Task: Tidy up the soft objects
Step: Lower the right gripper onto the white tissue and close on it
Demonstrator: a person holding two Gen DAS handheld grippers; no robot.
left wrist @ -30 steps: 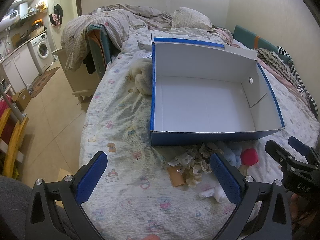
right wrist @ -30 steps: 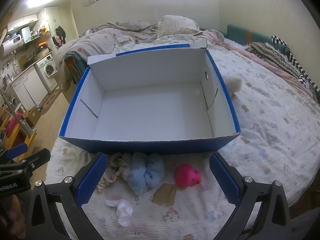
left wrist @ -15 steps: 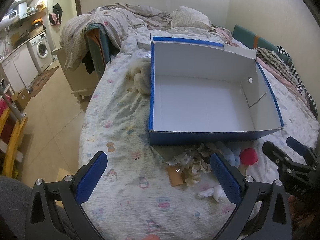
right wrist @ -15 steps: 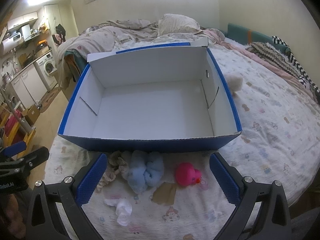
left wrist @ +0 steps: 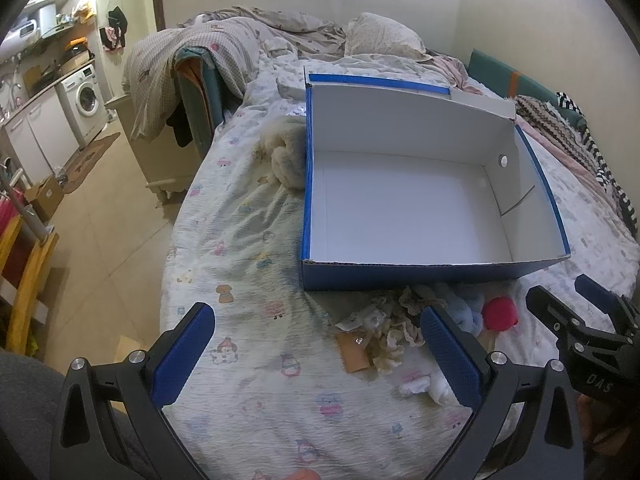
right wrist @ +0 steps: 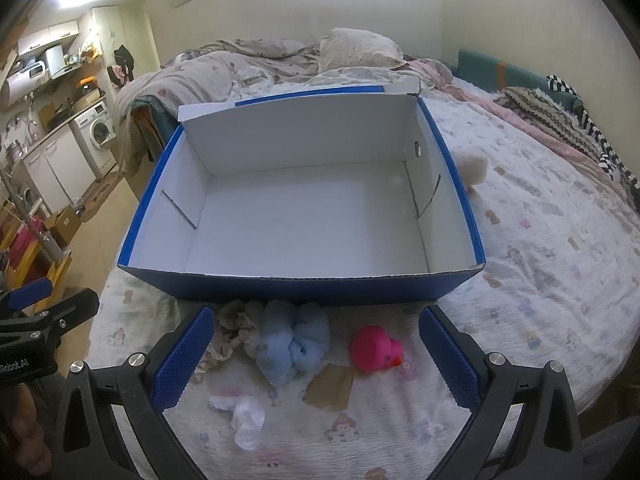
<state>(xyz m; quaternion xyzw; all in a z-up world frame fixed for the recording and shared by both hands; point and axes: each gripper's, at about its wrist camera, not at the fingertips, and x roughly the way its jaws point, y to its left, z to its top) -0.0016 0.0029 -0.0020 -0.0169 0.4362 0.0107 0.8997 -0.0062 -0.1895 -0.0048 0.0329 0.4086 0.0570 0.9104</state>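
The empty blue box (right wrist: 300,284) sits just beyond the blue plush (right wrist: 292,346) and pink duck (right wrist: 376,350) (handy drop); right gripper (right wrist: 316,356) and left gripper (left wrist: 316,350) hover spread, empty.

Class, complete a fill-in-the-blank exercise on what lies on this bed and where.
1. The blue box holds ____ items.
2. The toy duck is coloured ____.
3. The fluffy blue scrunchie lies ____ the box, not inside.
4. Both the left gripper and right gripper are ____.

Missing words: no; pink; outside; open
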